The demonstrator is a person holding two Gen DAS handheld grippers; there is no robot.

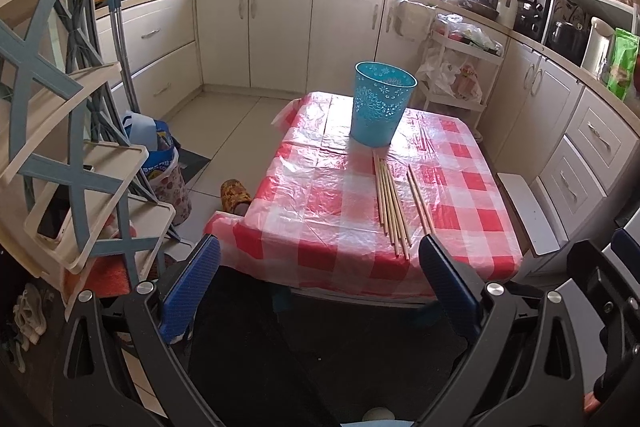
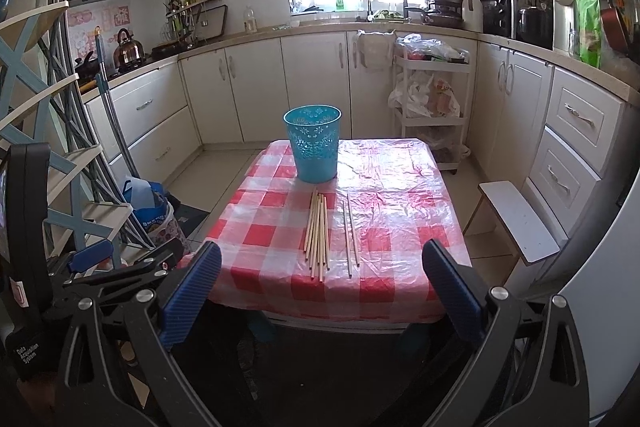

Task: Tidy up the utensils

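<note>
A small table with a red-and-white checked cloth [image 1: 320, 227] [image 2: 272, 235] stands in a kitchen. A turquoise perforated bucket [image 1: 381, 103] [image 2: 314, 149] stands upright at its far side. In front of it lie a bundle of several wooden chopsticks [image 1: 390, 205] [image 2: 317, 233] and a separate pair [image 1: 420, 199] [image 2: 351, 233] to their right. My left gripper [image 1: 320, 259] is open and empty, short of the table's near edge. My right gripper [image 2: 322, 263] is open and empty, also before the near edge. The left gripper's body shows at the left of the right wrist view.
A blue-and-beige shelf rack [image 1: 60, 131] [image 2: 44, 131] stands on the left with bags [image 1: 160, 159] beside it. A white stool [image 1: 528, 215] [image 2: 516, 219] stands right of the table. A white cart [image 2: 432, 107] stands behind. Cabinets line the walls.
</note>
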